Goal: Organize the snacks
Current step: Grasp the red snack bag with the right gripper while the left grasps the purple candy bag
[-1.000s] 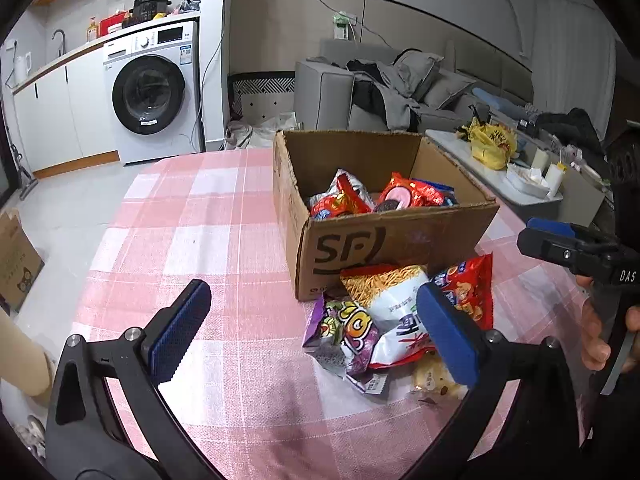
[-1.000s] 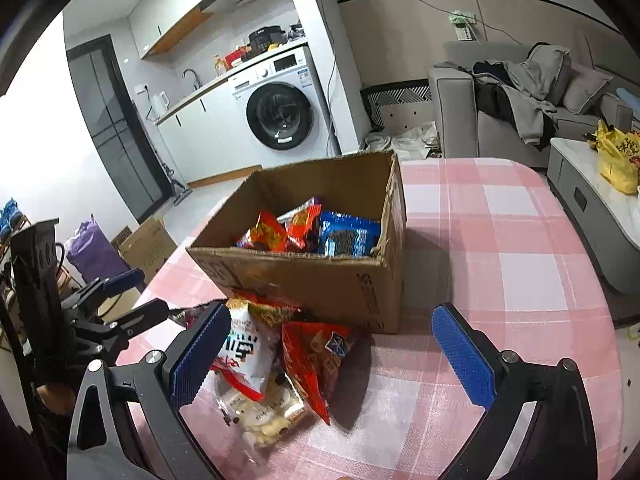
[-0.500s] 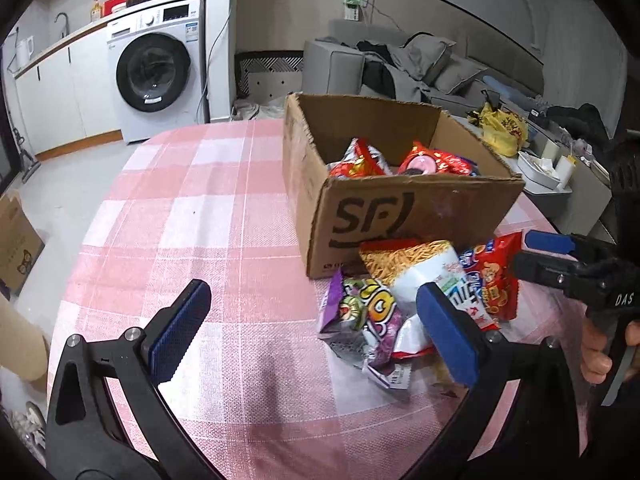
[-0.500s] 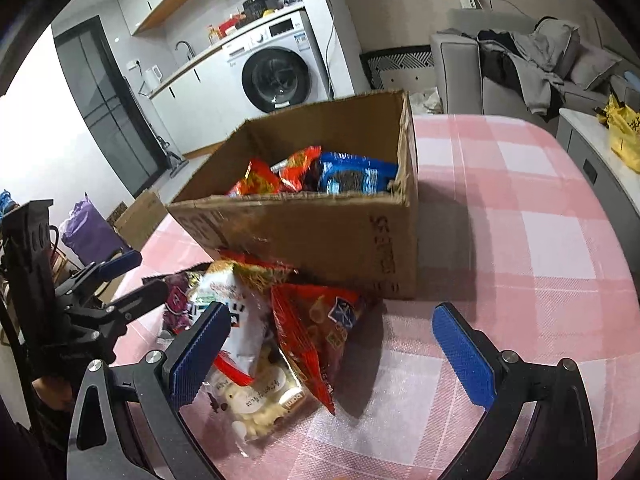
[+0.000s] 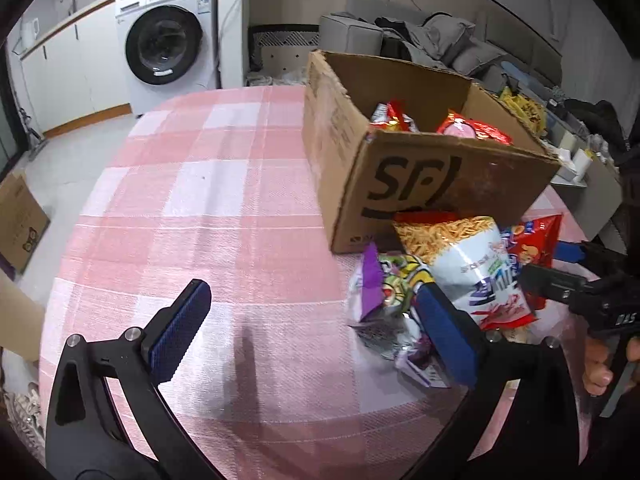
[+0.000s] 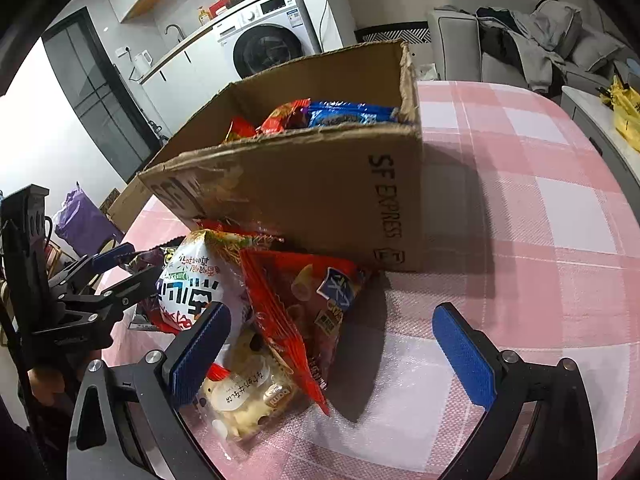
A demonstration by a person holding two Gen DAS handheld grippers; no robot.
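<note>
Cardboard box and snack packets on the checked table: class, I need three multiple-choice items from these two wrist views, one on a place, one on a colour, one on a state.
1. Where do the loose snack packets lie?
A. On the table against the box's outer wall
B. On the washing machine
C. On the sofa

2. What colour are the pads on the fingers?
A. Yellow
B. Blue
C. White

3. How do the two grippers stand?
A. Both shut on packets
B. Left open, right shut on the box
C. Both open, holding nothing

Answers:
1 A: the snack packets are heaped on the table at the foot of the cardboard box.
2 B: the finger pads are blue.
3 C: the left gripper and the right gripper each show a wide gap with nothing clamped.
</note>
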